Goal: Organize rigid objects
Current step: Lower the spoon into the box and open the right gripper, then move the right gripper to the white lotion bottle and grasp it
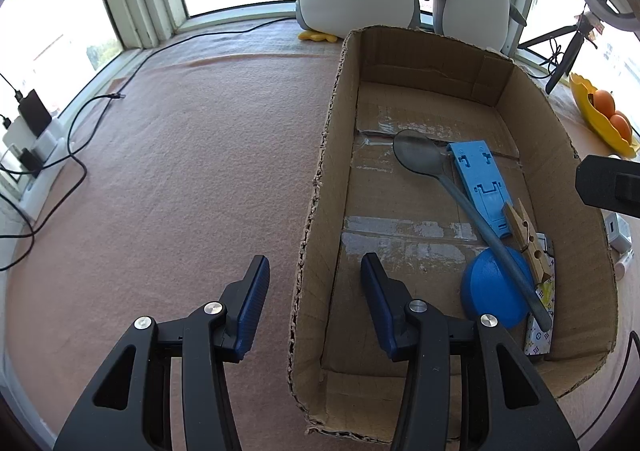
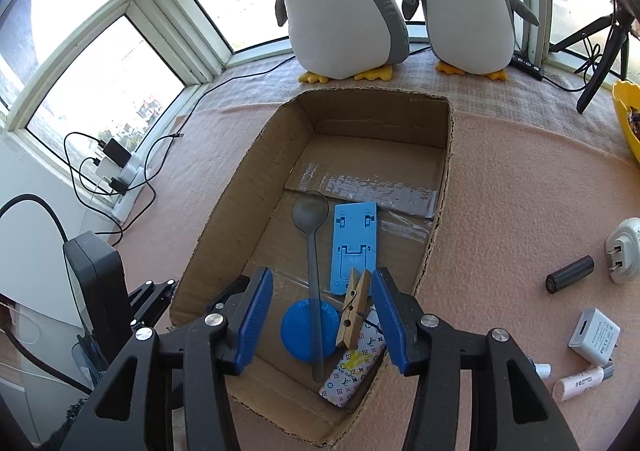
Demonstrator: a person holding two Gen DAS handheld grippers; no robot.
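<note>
Cardboard box (image 2: pixel 248 187) on pink cloth (image 2: pixel 520 203) holding grey spoon (image 2: pixel 314 271), blue stand (image 2: pixel 354 247), blue disc (image 2: pixel 296 331), patterned card (image 2: pixel 356 371), wooden clothespin (image 2: pixel 354 307) seemingly loose on top, right gripper (image 2: pixel 326 315) spread around it, left gripper (image 1: pixel 312 303) spread, empty, straddling the box wall

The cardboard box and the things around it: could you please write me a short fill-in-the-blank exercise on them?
1. The wooden clothespin lies inside the ____ box.
2. The grey spoon rests its handle across a round ____ disc.
3. The two plush toys behind the box are ____.
4. The black cylinder lies ____ the box, on the pink cloth.
Missing words: cardboard; blue; penguins; outside.
</note>
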